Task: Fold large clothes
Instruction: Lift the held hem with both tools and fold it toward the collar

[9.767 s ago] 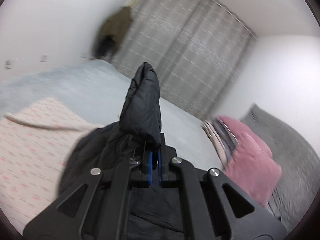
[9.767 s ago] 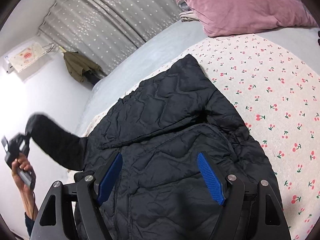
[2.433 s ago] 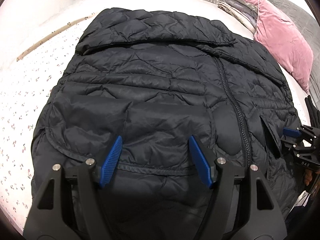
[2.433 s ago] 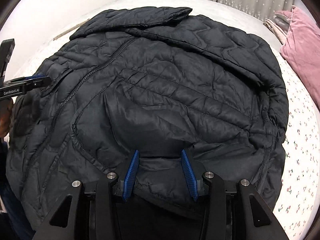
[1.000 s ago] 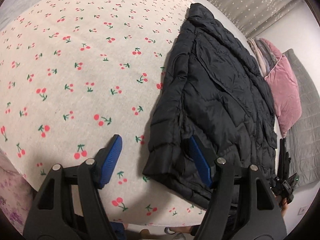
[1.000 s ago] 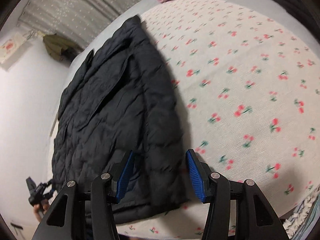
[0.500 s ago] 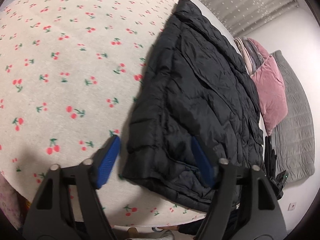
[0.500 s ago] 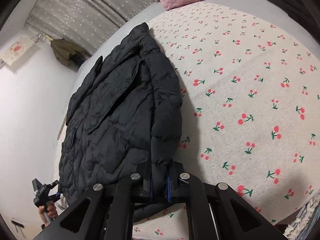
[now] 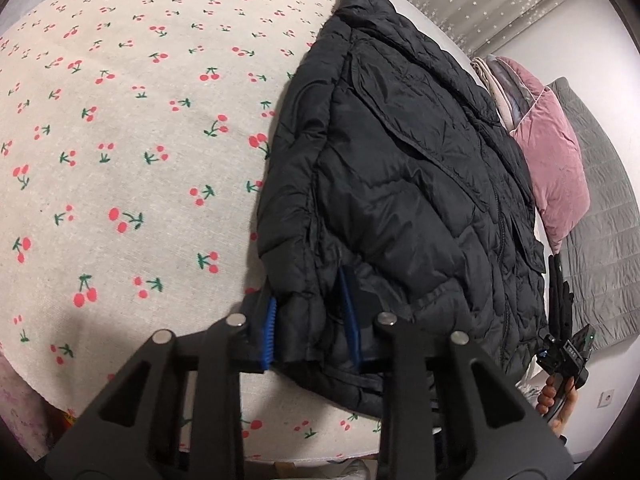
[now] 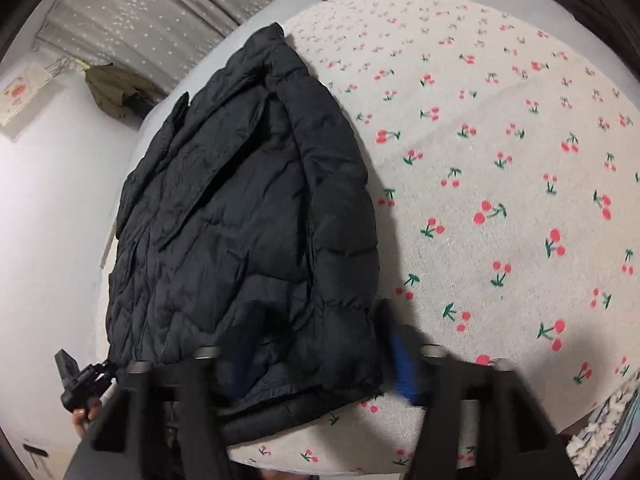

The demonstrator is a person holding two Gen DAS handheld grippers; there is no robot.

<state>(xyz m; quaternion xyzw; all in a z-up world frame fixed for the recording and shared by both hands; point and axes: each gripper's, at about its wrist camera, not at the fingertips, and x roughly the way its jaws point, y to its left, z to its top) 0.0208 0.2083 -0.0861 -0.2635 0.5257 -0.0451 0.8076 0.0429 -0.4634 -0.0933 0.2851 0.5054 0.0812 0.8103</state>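
- One bed under a cherry-print sheet [image 9: 120,128].
- One black puffer jacket [image 9: 400,184], lying flat at the bed's near edge.
- Left gripper [image 9: 310,330]: jaws closing on the jacket's hem corner.
- Right gripper [image 10: 320,364]: jaws opening, other hem corner between them.

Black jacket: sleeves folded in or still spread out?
Folded in. The black jacket lies as a narrow strip on the cherry-print sheet, both side edges straight, no sleeve sticking out in either wrist view.
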